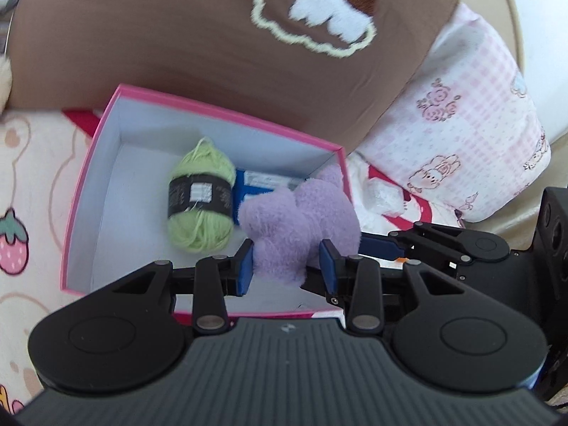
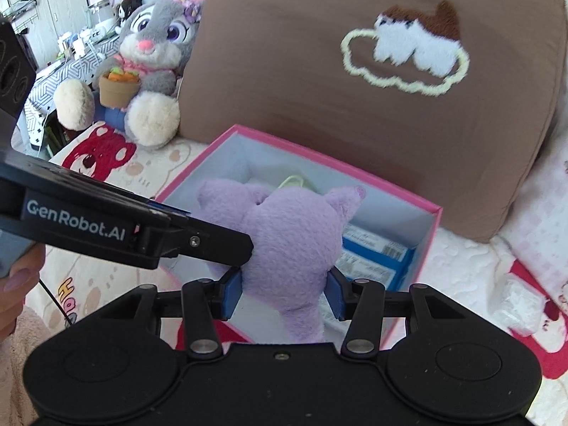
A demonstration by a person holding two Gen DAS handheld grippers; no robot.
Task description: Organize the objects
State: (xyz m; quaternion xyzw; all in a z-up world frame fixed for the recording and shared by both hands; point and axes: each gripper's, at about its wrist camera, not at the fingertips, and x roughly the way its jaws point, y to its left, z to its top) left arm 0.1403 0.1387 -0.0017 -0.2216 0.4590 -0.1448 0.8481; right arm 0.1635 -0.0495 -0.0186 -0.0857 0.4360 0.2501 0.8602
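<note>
A purple plush toy (image 1: 298,220) (image 2: 291,230) hangs over the near right part of an open pink box (image 1: 220,112) (image 2: 355,174) with a white inside. My left gripper (image 1: 287,266) is shut on the toy's lower part. My right gripper (image 2: 283,294) is also shut on it, its blue pads pressing both sides. The left gripper's arm crosses the right wrist view from the left and meets the toy. In the box lie a green yarn ball (image 1: 200,195) (image 2: 293,181) and a blue packet (image 1: 255,184) (image 2: 376,259), both partly hidden by the toy.
A brown cushion (image 1: 177,35) (image 2: 390,124) leans right behind the box. A pink patterned pillow (image 1: 472,124) lies to its right. A grey bunny plush (image 2: 156,42) sits at the back left. A white wrapped packet (image 2: 522,305) lies on the printed sheet, right of the box.
</note>
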